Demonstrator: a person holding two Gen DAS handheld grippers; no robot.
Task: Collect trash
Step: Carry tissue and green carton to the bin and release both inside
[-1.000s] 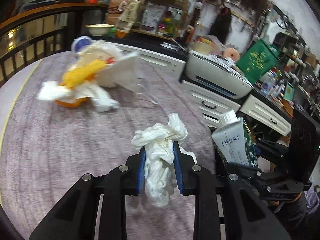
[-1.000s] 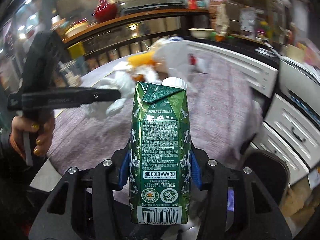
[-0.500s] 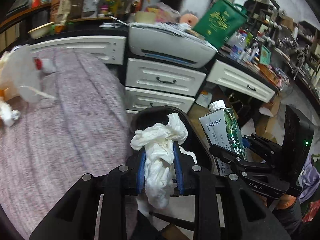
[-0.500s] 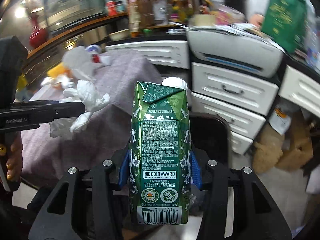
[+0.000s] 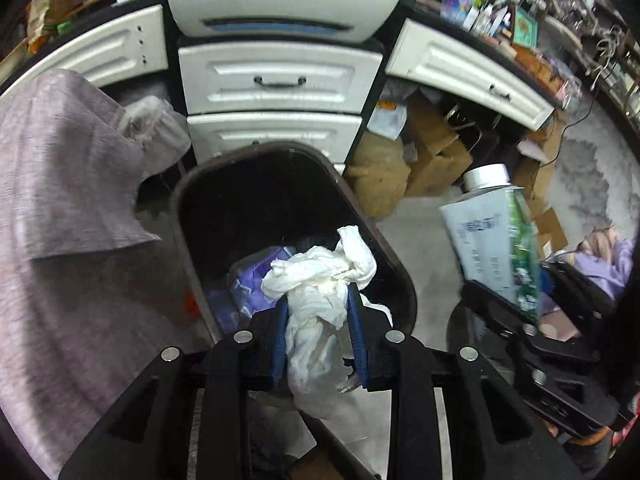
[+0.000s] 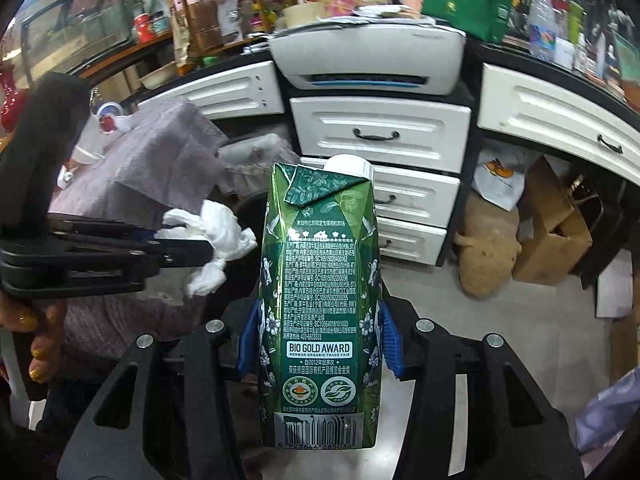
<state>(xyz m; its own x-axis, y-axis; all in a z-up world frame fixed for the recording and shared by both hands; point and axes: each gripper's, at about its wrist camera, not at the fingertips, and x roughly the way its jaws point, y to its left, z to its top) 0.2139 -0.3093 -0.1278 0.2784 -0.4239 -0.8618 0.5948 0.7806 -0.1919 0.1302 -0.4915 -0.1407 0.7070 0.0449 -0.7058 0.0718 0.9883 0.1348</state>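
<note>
Tissue wad (image 5: 320,304) pinched betw. blue pads of my left gripper (image 5: 318,320), pads pressed into it both sides, loose tails sticking out above & hanging below. Wad sits over the open mouth of the black bin (image 5: 224,184), toward its near-right rim. Purple/clear wrappers already inside.

Right gripper (image 6: 318,336) clamped on the green carton (image 6: 320,304), upright, white cap on top, pads gripping low on its sides. In left view the carton hangs off to the right of the bin, not over the opening. In right view the bin is mostly hidden behind carton; can't tell exact offset.

Risks, my read:
- Tissue is light & crumpled; on release it may cling to a pad or snag on the finger edge instead of falling. Lower tail looks close to the near rim, so it could drape over the rim & slide outside.
- Carton: if I let go from where it is, it prob. hits floor or rim. Needs to go left first, & left gripper is in that path; the two tools could knock, jarring either grip.
- Tall carton held low = top-heavy, may tip & bounce off the rim.
- Grey tablecloth (image 5: 68,184) hangs just beside the bin; could catch on a tool swinging in.
</note>
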